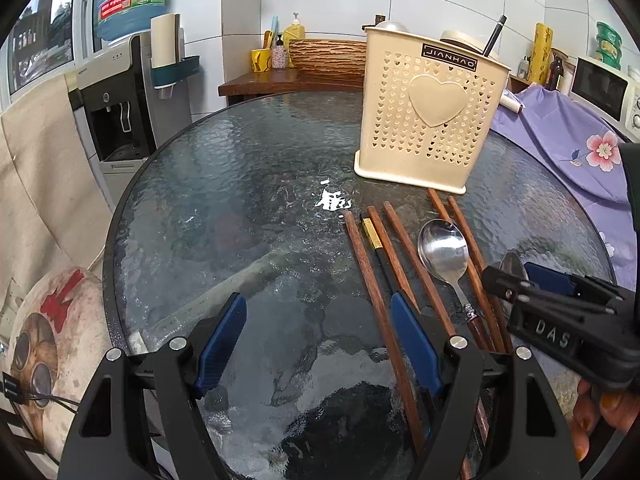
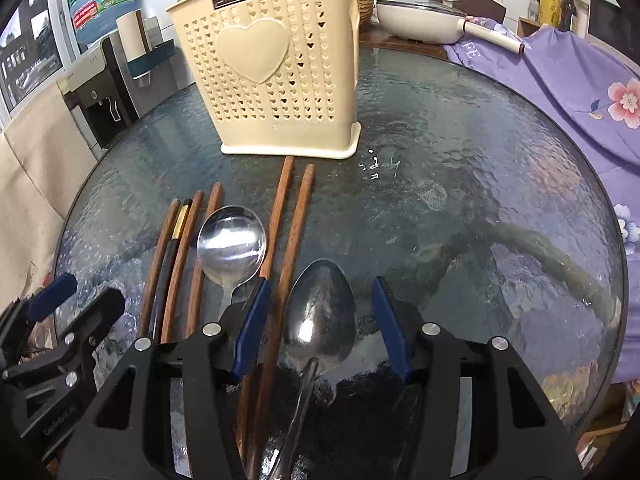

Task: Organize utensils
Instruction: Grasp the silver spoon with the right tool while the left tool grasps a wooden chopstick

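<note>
A cream perforated utensil holder [image 1: 428,120] with a heart on its side stands on the round glass table [image 1: 248,184]; it also shows in the right wrist view [image 2: 272,64]. In front of it lie several wooden chopsticks [image 1: 372,280], one black chopstick [image 1: 380,256] and a round steel spoon [image 1: 443,250]. My left gripper [image 1: 320,336] is open and empty above the chopsticks' near ends. My right gripper [image 2: 320,320] is open, its fingers either side of an oval steel spoon [image 2: 320,316] on the table. The round spoon [image 2: 232,240] and chopsticks [image 2: 288,232] lie left of it.
A purple flowered cloth [image 2: 560,80] covers something at the table's right. A white pan [image 2: 424,16] sits behind the holder. A water dispenser [image 1: 120,100] stands far left. A cushioned chair [image 1: 44,200] is at the left edge.
</note>
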